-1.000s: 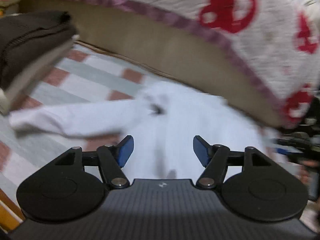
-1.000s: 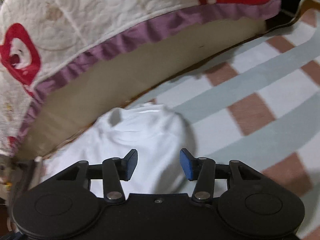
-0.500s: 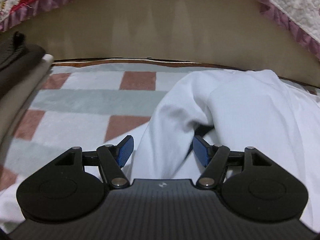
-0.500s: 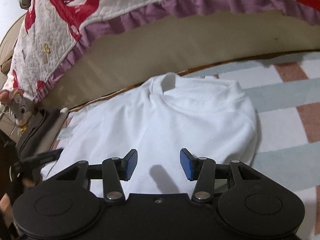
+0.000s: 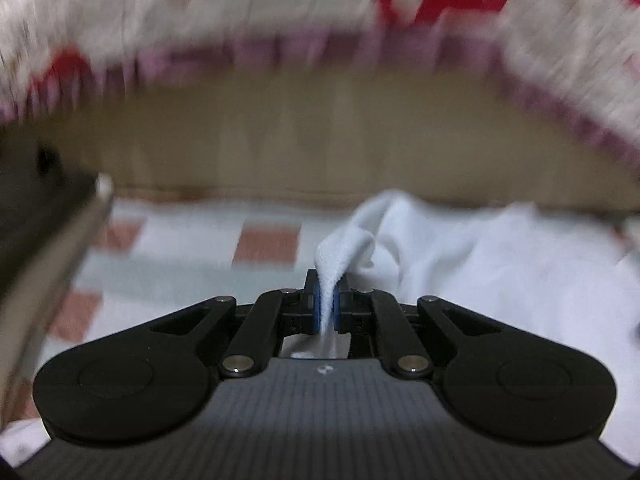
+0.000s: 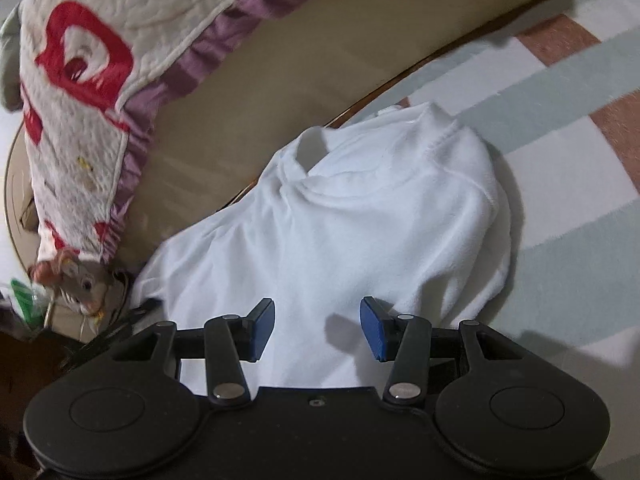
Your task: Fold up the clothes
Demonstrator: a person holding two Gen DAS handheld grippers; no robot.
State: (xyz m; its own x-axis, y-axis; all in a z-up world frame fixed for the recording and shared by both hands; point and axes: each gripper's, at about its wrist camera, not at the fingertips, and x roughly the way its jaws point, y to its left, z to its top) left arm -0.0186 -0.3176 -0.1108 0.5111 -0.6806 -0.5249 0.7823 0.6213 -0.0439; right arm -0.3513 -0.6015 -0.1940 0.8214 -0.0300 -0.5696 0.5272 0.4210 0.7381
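Left gripper (image 5: pixel 328 304): pinching a fold, probably the sleeve, of the white top (image 6: pixel 340 224).
Right gripper (image 6: pixel 318 326): gaping, hovering over the top's body, collar lying ahead.

Left hand-held gripper (image 5: pixel 328 304), open 0.5 s ago, now clamped on white top (image 5: pixel 460 264).

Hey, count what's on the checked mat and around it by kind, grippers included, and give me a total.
White garment: 1
Folded dark clothes stack: 1
Quilted bedspread: 1
Stuffed toy: 1
Hand-held gripper: 2, left and right
Total: 6
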